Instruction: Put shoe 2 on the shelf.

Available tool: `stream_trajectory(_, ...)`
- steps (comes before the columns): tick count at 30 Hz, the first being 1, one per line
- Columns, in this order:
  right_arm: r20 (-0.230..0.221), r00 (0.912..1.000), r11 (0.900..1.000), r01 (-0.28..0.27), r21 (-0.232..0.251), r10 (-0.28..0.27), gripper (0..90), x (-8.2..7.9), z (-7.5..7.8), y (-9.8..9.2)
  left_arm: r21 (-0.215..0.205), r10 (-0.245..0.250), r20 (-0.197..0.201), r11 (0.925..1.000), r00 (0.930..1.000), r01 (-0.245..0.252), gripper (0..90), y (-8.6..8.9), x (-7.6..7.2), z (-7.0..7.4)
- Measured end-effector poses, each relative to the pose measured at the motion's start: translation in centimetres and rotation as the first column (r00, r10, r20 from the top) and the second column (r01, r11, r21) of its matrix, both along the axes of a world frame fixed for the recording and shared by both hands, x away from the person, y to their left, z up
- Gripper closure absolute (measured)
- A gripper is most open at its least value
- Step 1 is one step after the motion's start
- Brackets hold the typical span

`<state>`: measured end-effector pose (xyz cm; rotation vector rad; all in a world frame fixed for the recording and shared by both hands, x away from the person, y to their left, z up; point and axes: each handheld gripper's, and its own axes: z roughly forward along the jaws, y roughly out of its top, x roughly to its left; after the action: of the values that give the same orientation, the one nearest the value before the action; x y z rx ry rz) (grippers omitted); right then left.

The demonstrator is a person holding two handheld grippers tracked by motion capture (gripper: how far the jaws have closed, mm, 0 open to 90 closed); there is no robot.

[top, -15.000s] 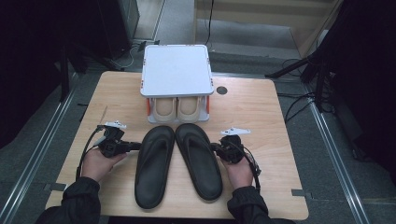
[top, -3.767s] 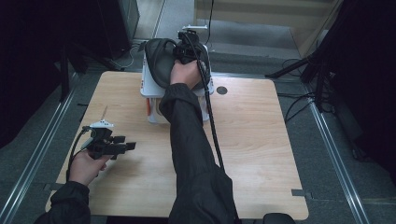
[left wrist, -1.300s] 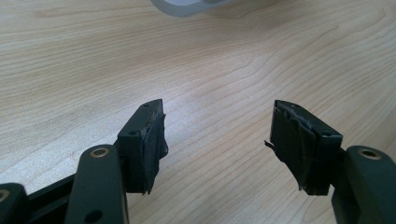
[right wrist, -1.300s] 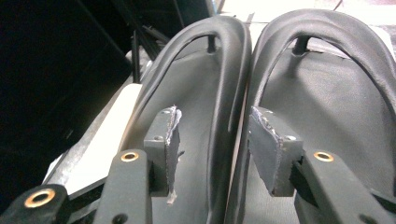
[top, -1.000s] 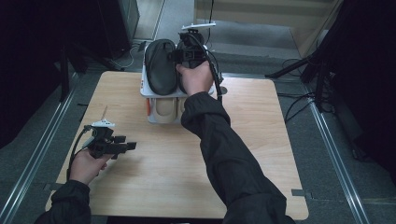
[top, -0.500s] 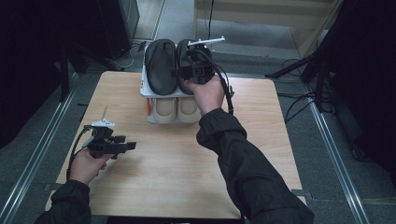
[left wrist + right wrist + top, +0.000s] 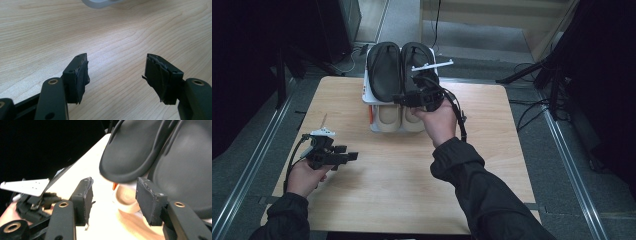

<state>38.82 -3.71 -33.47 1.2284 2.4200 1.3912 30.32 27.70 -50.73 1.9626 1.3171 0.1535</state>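
Black sandals [image 7: 401, 70] lay paired atop white rack [image 7: 368, 96]; right gripper [image 7: 398, 99] just beside them, jaws parted and empty, lately widening; left gripper [image 7: 353, 156] spread over table [image 7: 492, 150].

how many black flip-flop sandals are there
2, side by side on top of the white shoe rack: left black rubber flip-flop sandal, right black rubber flip-flop sandal, partly behind the right gripper.

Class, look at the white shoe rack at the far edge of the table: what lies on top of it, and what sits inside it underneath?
On the white rack lie two black sandals, side by side. Below, two beige shoes sit inside; only their front ends show, the rest is covered by the shelf.
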Motion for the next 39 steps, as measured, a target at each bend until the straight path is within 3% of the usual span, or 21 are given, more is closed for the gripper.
stream_trajectory(9,0.035,0.9985,0.999,-0.042,0.007,0.041,47.8,-1.9,-1.6,-1.4,0.0,0.0,0.0,1.0,1.0,0.0,35.6,0.0,0.0,0.0)
stream_trajectory(21,0.046,0.9952,0.996,-0.088,0.027,0.086,46.0,-3.6,-4.9,-4.0,-0.001,-0.003,-0.005,1.0,1.0,0.003,35.6,-0.1,0.0,0.0)
stream_trajectory(25,0.053,0.9922,0.994,-0.113,-0.01,0.113,45.6,-4.2,-6.0,-4.6,0.002,-0.002,-0.002,1.0,1.0,0.002,35.5,-0.1,0.0,0.0)
stream_trajectory(31,-0.008,0.9896,0.99,-0.143,0.005,0.143,44.7,-4.8,-8.5,-5.9,-0.003,-0.001,0.001,1.0,1.0,0.001,35.5,-0.1,0.0,0.0)
stream_trajectory(39,-0.01,0.9879,0.987,-0.154,0.036,0.155,45.1,-5.9,-11.1,-7.4,0.002,-0.005,-0.005,1.0,1.0,0.005,35.5,-0.2,0.0,-0.1)
